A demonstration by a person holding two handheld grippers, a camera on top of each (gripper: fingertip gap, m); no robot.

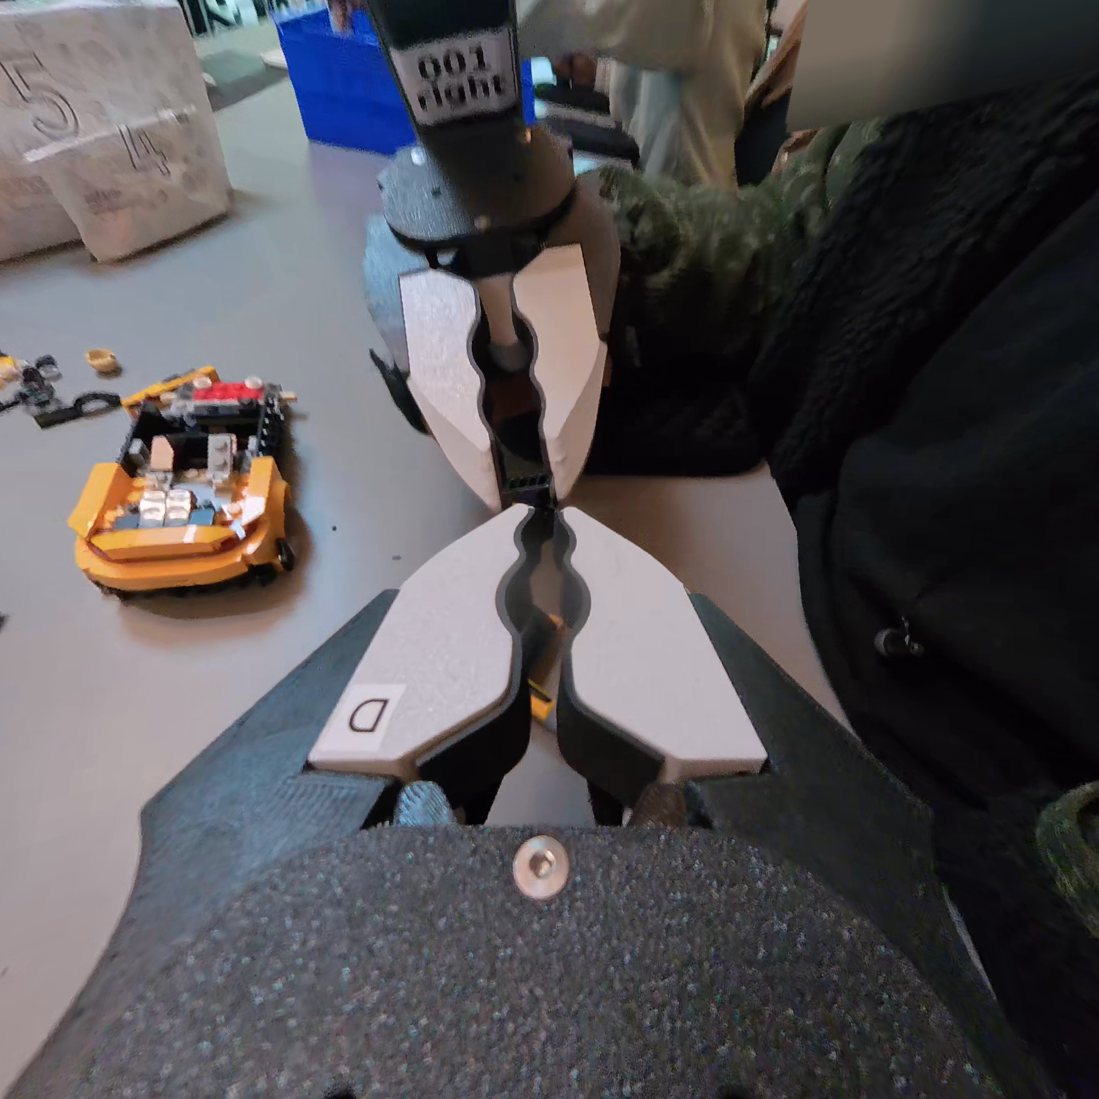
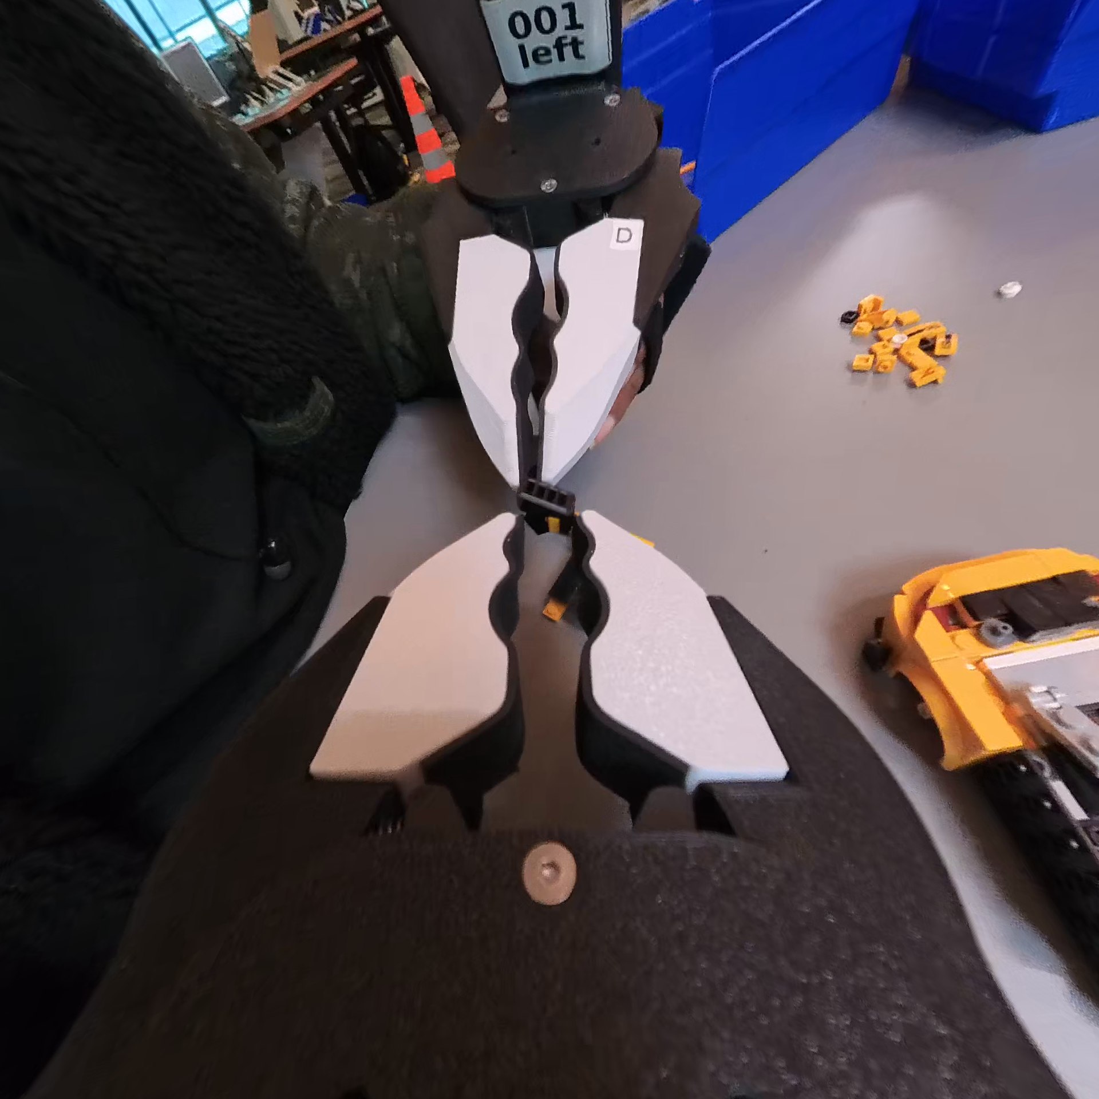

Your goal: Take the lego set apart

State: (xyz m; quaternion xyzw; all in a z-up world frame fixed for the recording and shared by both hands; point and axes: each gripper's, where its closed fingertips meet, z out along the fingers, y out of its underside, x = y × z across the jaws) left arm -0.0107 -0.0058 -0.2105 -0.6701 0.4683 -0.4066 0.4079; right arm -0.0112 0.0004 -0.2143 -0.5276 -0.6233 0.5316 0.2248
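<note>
Soft, even indoor light falls from above, leaving a faint blurred shadow under the orange brick-built toy car on the smooth grey tabletop. A pale sheen shows on that tabletop in the right wrist view. Both wide-angle views bend strongly at the edges, and the background is soft and slightly smeared, as are the stacked blue plastic bins.

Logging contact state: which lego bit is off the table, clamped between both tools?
The small black-and-yellow piece, pinched tip to tip by the left tool and right tool. The orange car and loose orange bricks lie on the table.
</note>
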